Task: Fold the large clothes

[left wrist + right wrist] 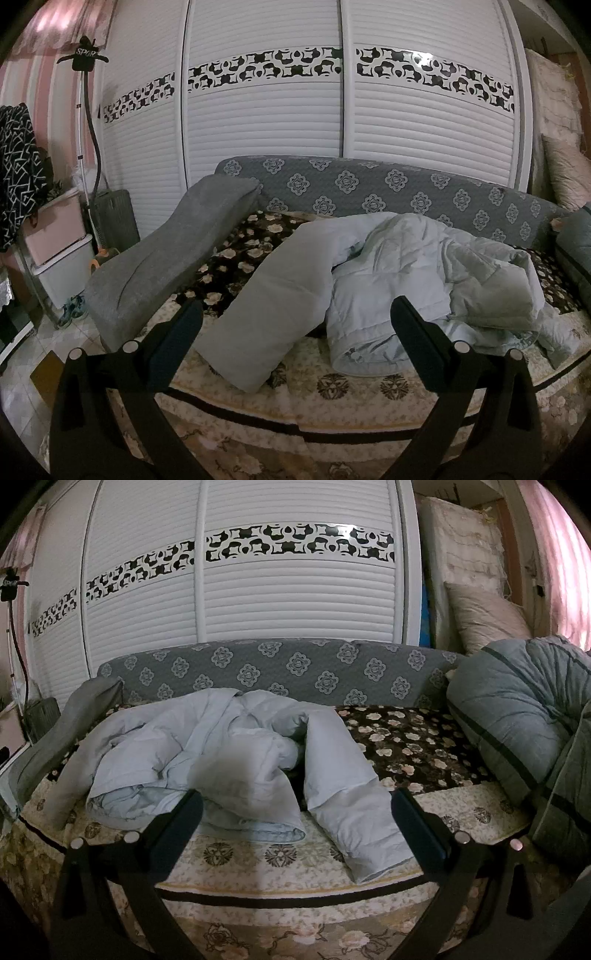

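Nothing folded yet: the pale blue padded coat (388,266) lies crumpled mid-frame on the bed (332,402), sleeves sprawled. Left gripper (295,332) and right gripper (297,814) hover before it, jaws wide, empty.

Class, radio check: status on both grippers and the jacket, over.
Left gripper open, empty. Right gripper open, empty. Jacket crumpled on sofa, unfolded, sleeves splayed. Grey cushion beside left sleeve; nothing on the jacket.
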`<state>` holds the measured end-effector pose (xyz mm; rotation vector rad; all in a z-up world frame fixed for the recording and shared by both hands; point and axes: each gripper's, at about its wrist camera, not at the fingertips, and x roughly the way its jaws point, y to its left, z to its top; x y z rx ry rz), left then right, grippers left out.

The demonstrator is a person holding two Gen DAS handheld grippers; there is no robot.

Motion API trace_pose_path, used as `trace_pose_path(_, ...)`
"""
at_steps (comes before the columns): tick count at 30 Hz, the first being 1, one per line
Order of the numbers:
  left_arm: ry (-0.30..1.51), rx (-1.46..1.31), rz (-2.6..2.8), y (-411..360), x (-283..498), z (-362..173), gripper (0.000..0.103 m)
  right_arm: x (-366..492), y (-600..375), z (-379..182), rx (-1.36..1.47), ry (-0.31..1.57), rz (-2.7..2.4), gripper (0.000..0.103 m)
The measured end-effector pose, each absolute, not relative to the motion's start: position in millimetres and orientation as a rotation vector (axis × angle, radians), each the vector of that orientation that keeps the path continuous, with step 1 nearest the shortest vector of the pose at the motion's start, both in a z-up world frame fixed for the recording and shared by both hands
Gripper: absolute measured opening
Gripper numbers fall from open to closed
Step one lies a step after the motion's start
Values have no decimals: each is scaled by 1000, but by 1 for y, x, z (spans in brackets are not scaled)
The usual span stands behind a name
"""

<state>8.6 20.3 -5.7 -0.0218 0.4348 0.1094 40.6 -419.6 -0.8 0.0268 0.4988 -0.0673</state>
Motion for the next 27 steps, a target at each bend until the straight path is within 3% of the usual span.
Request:
trace_pose_path(17,430,-12,125,22,10,-10,100,42,-423,-4,18,499,-80,101)
trace_pose_path(22,562,0,199,30,37,-42,100,51,-429,-14,24,544,-118,101)
trace_pose_path(27,566,8,231,34,37,-44,100,51,-433,-14,30,553,-148,101)
